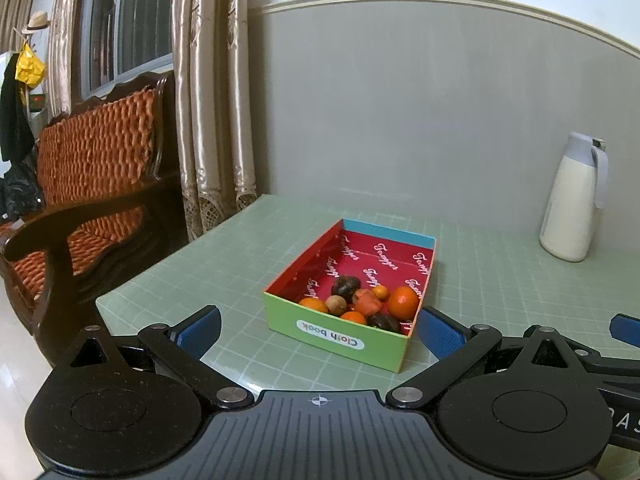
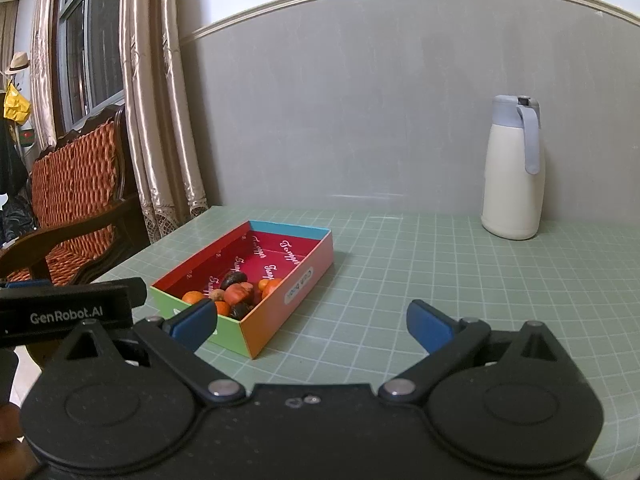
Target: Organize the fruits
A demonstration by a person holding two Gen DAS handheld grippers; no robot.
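Observation:
A shallow cardboard box [image 1: 336, 334] with a green front wall and red lining sits on the green grid mat. It also shows in the right wrist view [image 2: 276, 316]. Several fruits lie at its near end: oranges [image 1: 402, 301], dark brown fruits [image 1: 345, 285] and a red one [image 1: 366, 300]; the pile shows in the right wrist view [image 2: 238, 294]. My left gripper [image 1: 318, 328] is open and empty, just in front of the box. My right gripper [image 2: 312, 322] is open and empty, to the right of the box.
A white thermos jug [image 2: 512, 172] with a grey lid stands at the back right by the wall. A wooden chair [image 1: 92, 184] with orange cushions stands left of the table, beside curtains [image 1: 208, 100]. The mat's left edge [image 1: 168, 264] is near the box.

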